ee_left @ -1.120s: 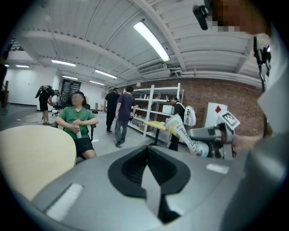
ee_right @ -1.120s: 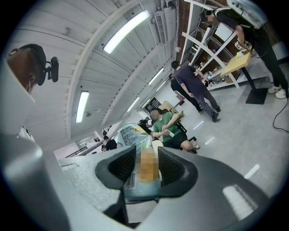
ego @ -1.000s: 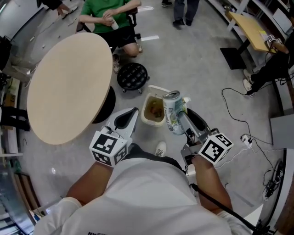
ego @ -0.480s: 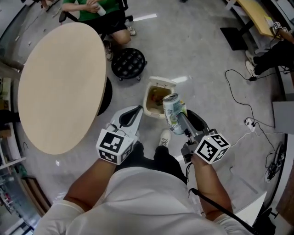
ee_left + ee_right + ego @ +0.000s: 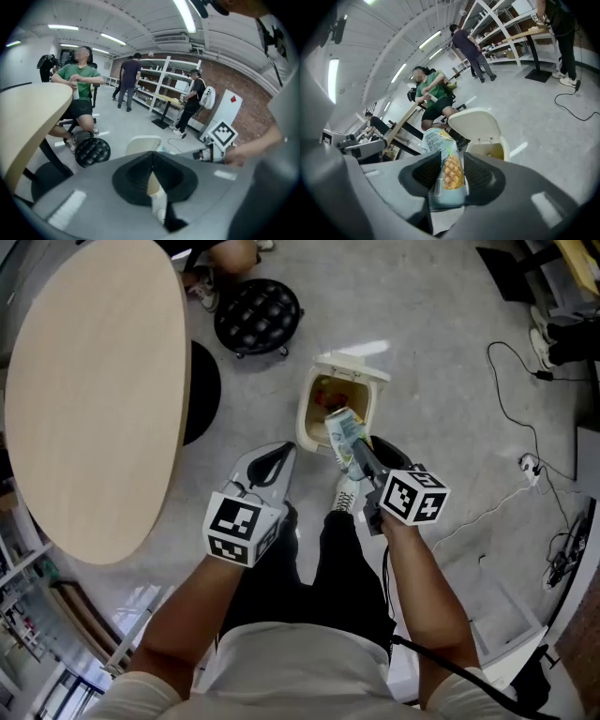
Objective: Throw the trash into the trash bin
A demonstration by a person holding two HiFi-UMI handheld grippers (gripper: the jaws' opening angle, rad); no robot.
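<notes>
The grey concrete floor (image 5: 441,343) carried a cream trash bin (image 5: 306,418), its lid tipped open, with a black tufted stool (image 5: 258,315) a little way beyond it. Next to the stool, the dark round foot (image 5: 202,395) of the pale wooden bench (image 5: 94,399) also rested on the floor. Off on the other side, a black cable (image 5: 502,390) trailed loosely across the concrete toward a white plug block (image 5: 529,465).

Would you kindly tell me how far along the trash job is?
Done: the bin stands open, with something already inside. In hand: the right tool grips a pineapple drink can by the bin's near rim. Left: drop the can in. The left tool is shut, empty.
</notes>
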